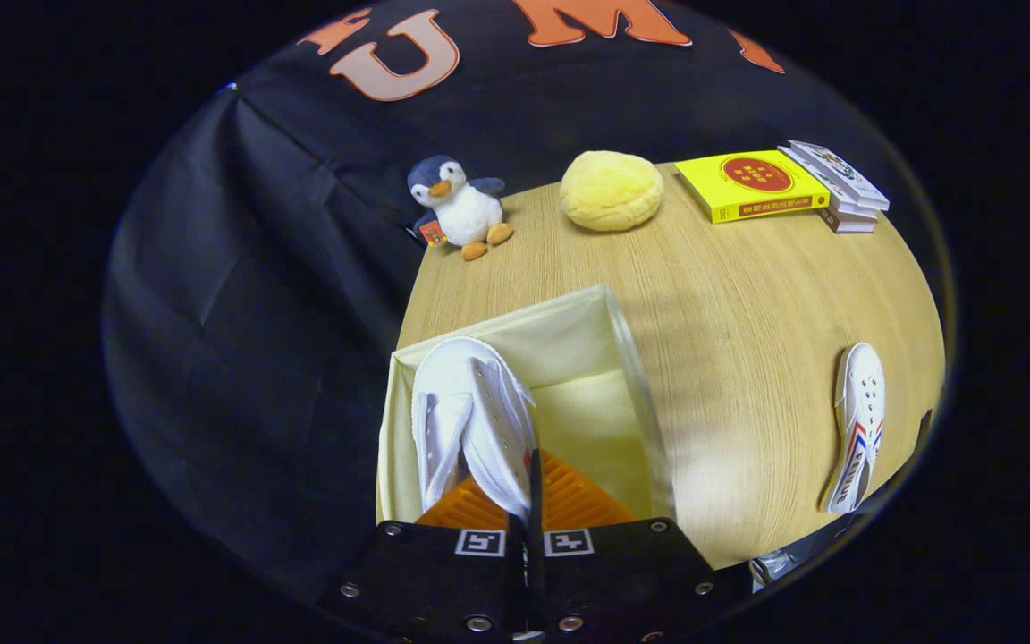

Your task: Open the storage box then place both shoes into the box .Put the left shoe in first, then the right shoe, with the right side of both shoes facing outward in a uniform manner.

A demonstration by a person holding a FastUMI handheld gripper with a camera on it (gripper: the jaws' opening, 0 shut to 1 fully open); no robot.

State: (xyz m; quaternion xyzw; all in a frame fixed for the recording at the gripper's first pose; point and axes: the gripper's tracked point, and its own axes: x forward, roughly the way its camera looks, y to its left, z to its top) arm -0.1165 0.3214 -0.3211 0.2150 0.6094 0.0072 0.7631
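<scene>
A white canvas shoe (470, 420) is held pinched between the nearly closed fingers of the gripper (528, 501), over the open storage box (631, 376), which sits at the table's (747, 313) left edge. A second white shoe (859, 429) lies on its side near the right edge. Along the far edge are set a plush penguin (460, 207), a yellow cushion (612, 190), a yellow book (752, 184) and stacked books (841, 183).
</scene>
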